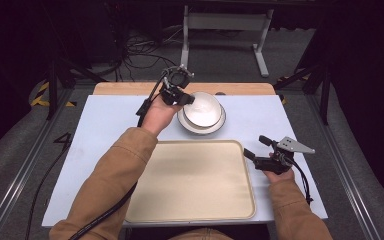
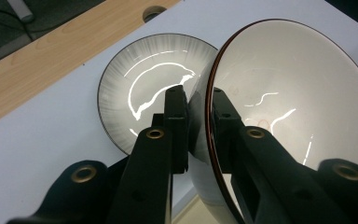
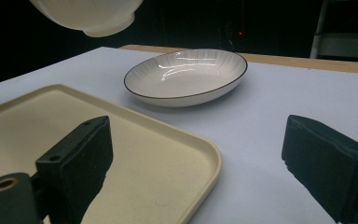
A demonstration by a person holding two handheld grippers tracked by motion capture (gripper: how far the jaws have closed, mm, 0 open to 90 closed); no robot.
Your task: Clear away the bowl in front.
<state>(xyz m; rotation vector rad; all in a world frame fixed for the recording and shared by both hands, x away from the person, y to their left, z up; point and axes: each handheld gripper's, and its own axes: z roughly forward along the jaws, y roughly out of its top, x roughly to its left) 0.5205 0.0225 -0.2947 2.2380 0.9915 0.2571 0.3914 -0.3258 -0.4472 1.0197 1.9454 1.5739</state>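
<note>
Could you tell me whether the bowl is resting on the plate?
No: in the right gripper view the bowl hangs in the air well above the plate, held by the left gripper.

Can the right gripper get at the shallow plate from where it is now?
Probably yes: the right gripper is open, with bare table between it and the plate; the lifted bowl hangs off to one side.
</note>
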